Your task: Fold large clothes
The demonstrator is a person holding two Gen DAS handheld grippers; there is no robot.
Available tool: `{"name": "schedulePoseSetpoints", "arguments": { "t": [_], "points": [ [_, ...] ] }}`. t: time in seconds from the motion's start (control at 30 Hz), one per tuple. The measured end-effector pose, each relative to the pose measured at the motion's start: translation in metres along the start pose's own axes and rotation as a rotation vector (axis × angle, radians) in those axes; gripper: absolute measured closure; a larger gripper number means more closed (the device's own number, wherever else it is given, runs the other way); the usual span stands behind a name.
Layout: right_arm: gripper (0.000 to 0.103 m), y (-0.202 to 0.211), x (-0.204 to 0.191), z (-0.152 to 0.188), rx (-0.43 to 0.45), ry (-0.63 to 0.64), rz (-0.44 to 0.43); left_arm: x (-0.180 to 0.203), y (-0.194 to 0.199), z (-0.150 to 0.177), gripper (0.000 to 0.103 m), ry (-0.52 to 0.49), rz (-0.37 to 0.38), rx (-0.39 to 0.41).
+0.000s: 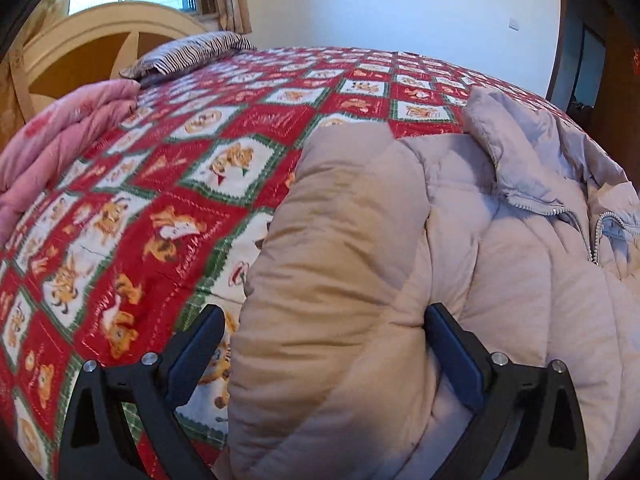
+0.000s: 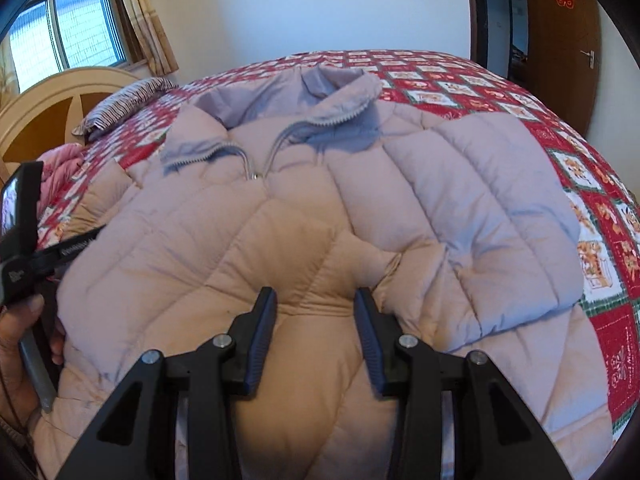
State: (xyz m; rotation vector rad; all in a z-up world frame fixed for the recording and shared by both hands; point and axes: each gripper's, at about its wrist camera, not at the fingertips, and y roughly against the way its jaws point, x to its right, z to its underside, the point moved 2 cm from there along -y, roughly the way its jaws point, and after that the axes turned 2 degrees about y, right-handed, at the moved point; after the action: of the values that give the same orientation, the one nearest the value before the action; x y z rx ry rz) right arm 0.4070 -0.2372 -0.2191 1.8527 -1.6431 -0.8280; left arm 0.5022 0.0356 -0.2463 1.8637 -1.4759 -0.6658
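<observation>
Big bed [image 2: 600,184] with a red quilt, and the puffy jacket [image 2: 360,184] lies flat on it, collar at the far end, so its long axis runs straight away from both grippers. Left gripper [image 1: 324,344] is spread wide around the folded-in sleeve [image 1: 340,240], not pinching. Right gripper [image 2: 316,316] is half-open, straddling the hem bulge mid-jacket, looks nearer the centreline.

The jacket [image 2: 304,216] is matt, quilted, puffy cloth with a metal zip [image 2: 256,168]; the bedspread [image 1: 168,184] is printed cloth with a slight sheen; the headboard [image 1: 80,48] is smooth wood.
</observation>
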Motion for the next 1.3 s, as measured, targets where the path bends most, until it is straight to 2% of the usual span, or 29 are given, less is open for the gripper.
{"name": "schedulePoseSetpoints", "arguments": {
  "t": [0.57,0.63,0.7,0.8,0.83,0.87,0.9,1.0,1.07,1.13,1.2,1.3],
  "points": [
    [0.060,-0.007,-0.004,0.004,-0.015,0.032,0.040,0.004,-0.004,0.001,0.001,-0.029,-0.033,-0.008],
    [0.060,-0.008,-0.006,0.004,-0.016,0.038,0.045,0.002,0.003,-0.003,0.001,-0.034,-0.057,-0.008],
    [0.060,-0.006,-0.007,0.003,-0.022,0.048,0.051,0.002,0.021,-0.008,0.001,-0.032,-0.087,0.016],
    [0.058,0.011,-0.008,-0.005,-0.024,0.063,0.041,0.003,0.063,-0.026,0.001,-0.001,0.017,0.111],
    [0.056,0.021,-0.005,-0.009,0.004,0.050,0.018,0.005,0.073,-0.035,0.001,-0.002,0.027,0.139],
    [0.046,0.037,-0.001,-0.017,0.055,0.041,0.009,0.007,0.076,-0.041,0.001,-0.004,0.027,0.148],
    [0.037,0.046,0.003,-0.024,0.090,0.044,0.023,0.010,0.075,-0.048,0.001,-0.007,0.024,0.153],
    [0.036,0.060,0.028,-0.051,0.172,0.051,0.108,0.016,0.053,-0.062,0.001,-0.021,-0.041,0.136],
    [0.036,0.053,0.051,-0.065,0.179,0.019,0.150,0.017,0.029,-0.064,0.001,-0.019,-0.079,0.085],
    [0.036,0.040,0.071,-0.072,0.157,-0.006,0.180,0.020,0.007,-0.062,0.001,-0.021,-0.101,0.039],
    [0.036,0.017,0.089,-0.073,0.097,0.003,0.206,0.023,-0.008,-0.056,0.001,-0.037,-0.120,0.010],
    [0.036,-0.009,0.105,-0.064,0.020,0.020,0.198,0.028,-0.022,-0.045,0.001,-0.050,-0.127,-0.006]
  ]
}}
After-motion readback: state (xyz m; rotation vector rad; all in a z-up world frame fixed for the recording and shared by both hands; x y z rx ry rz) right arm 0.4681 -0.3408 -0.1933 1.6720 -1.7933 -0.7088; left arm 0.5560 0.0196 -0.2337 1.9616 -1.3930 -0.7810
